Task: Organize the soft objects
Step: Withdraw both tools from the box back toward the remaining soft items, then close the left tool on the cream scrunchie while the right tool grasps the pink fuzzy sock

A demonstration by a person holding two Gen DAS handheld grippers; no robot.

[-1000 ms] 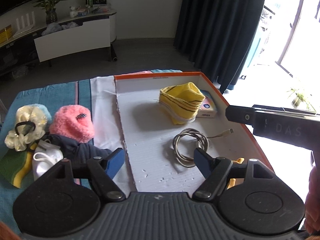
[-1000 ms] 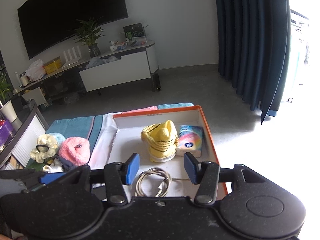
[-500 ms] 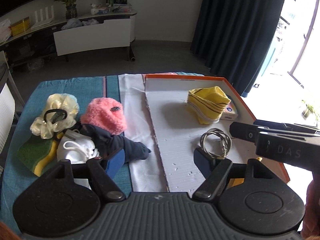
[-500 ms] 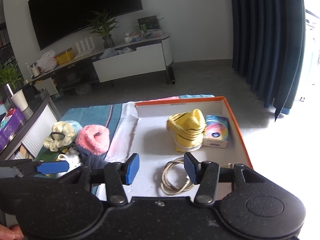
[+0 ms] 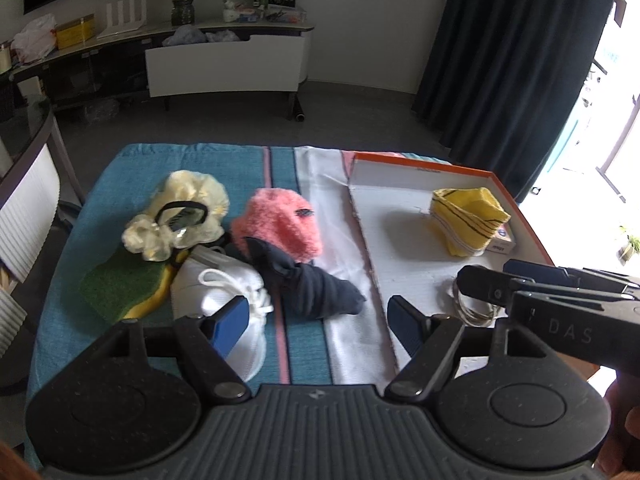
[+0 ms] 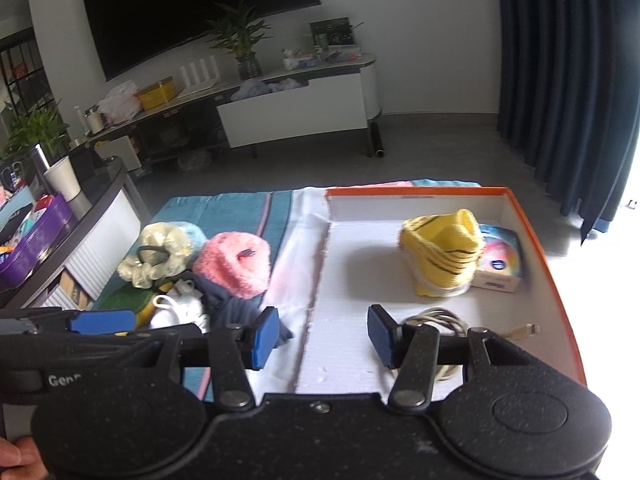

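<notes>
A pile of soft things lies on the teal cloth: a pink fluffy item [image 5: 280,226] [image 6: 234,262], a dark navy sock [image 5: 316,286] [image 6: 236,306], a white drawstring pouch [image 5: 224,292], a cream scrunchie [image 5: 180,212] [image 6: 158,258] and a green-yellow sponge [image 5: 120,284]. A yellow striped sock [image 5: 466,216] [image 6: 444,254] sits in the orange-rimmed box [image 5: 528,220] [image 6: 556,264]. My left gripper [image 5: 318,322] is open and empty, just in front of the pouch and navy sock. My right gripper [image 6: 322,336] is open and empty over the box's left edge.
A coiled cable [image 6: 436,318] and a tissue pack [image 6: 500,268] lie in the box. A white cloth strip [image 5: 332,216] lies between pile and box. A TV stand [image 6: 280,108] is across the floor, a side table [image 6: 60,232] at left.
Both grippers have swung left, from over the box toward the pile of soft things. Both stay open and empty. The objects have not moved.
</notes>
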